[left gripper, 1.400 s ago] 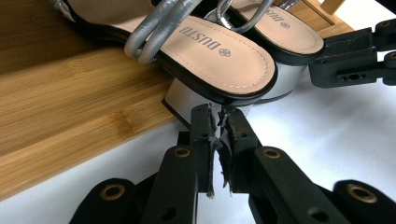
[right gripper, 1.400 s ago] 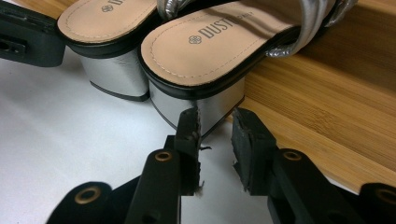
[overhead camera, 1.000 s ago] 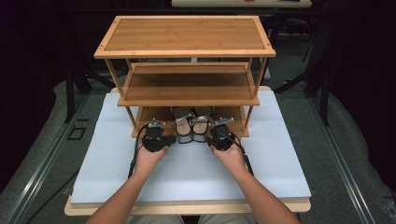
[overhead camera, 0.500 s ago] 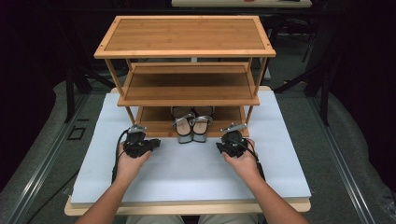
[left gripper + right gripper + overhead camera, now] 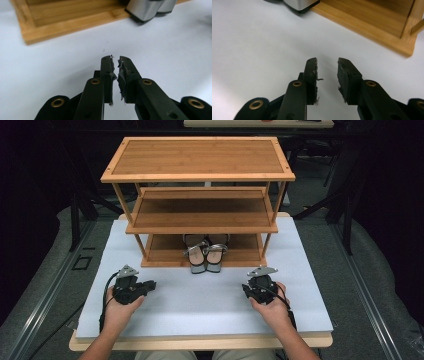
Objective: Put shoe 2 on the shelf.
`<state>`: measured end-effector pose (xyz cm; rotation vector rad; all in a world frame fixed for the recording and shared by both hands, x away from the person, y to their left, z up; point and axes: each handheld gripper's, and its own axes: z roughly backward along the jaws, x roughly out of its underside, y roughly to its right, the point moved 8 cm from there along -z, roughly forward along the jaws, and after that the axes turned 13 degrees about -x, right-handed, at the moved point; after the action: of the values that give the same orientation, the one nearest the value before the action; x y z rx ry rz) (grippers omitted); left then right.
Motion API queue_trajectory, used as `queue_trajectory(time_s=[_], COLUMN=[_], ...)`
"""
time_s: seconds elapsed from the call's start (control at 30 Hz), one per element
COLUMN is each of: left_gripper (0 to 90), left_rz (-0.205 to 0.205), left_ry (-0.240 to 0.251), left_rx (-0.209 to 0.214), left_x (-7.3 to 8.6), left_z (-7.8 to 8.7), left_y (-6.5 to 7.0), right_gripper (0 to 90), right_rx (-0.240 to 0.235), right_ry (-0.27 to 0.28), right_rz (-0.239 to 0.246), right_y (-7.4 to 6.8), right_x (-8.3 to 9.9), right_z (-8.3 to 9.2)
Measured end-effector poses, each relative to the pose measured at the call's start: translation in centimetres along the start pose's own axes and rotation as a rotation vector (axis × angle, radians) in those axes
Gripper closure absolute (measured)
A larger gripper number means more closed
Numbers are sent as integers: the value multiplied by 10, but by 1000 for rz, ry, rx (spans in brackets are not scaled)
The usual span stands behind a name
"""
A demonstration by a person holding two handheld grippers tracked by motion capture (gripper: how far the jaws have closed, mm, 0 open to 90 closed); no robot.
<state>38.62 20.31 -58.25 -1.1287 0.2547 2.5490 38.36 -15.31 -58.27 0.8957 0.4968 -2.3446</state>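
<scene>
A pair of silver strappy sandals [image 5: 205, 252] stands side by side on the bottom shelf of a bamboo rack [image 5: 200, 165], toes over its front edge. My left gripper [image 5: 150, 285] rests low over the white mat, left of the sandals and well apart from them. Its jaws [image 5: 115, 60] are almost together, with only a slit between the worn pads and nothing in it. My right gripper [image 5: 248, 290] sits to the right of the sandals, its jaws [image 5: 327, 62] a little apart and empty. One sandal toe [image 5: 145, 10] shows ahead of the left jaws, another [image 5: 299, 3] ahead of the right.
The three-tier rack stands at the back of the white mat [image 5: 200, 305], its base board [image 5: 62, 17] [image 5: 367, 22] close ahead of both grippers. The mat lies on a wooden table whose near edge [image 5: 200, 342] is by the person's forearms. Dark floor surrounds it.
Both grippers have drawn back from the sandals toward the near edge and spread apart, the left going left and the right going right. The sandals stay on the bottom shelf.
</scene>
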Motion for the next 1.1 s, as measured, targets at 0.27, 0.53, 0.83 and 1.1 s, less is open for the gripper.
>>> queue_trajectory(time_s=[0.27,0.53,0.83,1.1], left_gripper=[818,812,812,812], left_rz=[14,-53,-72,-96], left_ry=[-2,-13,-30,-26], left_rx=[-6,-25,-9,-5], left_x=[17,21,27,28], left_z=[0,-3,-3,-3], left_y=[-4,-1,5,12], right_gripper=[689,684,684,690], right_rx=[45,32,30,6], right_ry=[21,128,115,127], right_rz=[-34,-70,-48,-53], right_y=[-3,1,-4,-9], right_x=[18,27,35,37], right_z=[8,3,3,6])
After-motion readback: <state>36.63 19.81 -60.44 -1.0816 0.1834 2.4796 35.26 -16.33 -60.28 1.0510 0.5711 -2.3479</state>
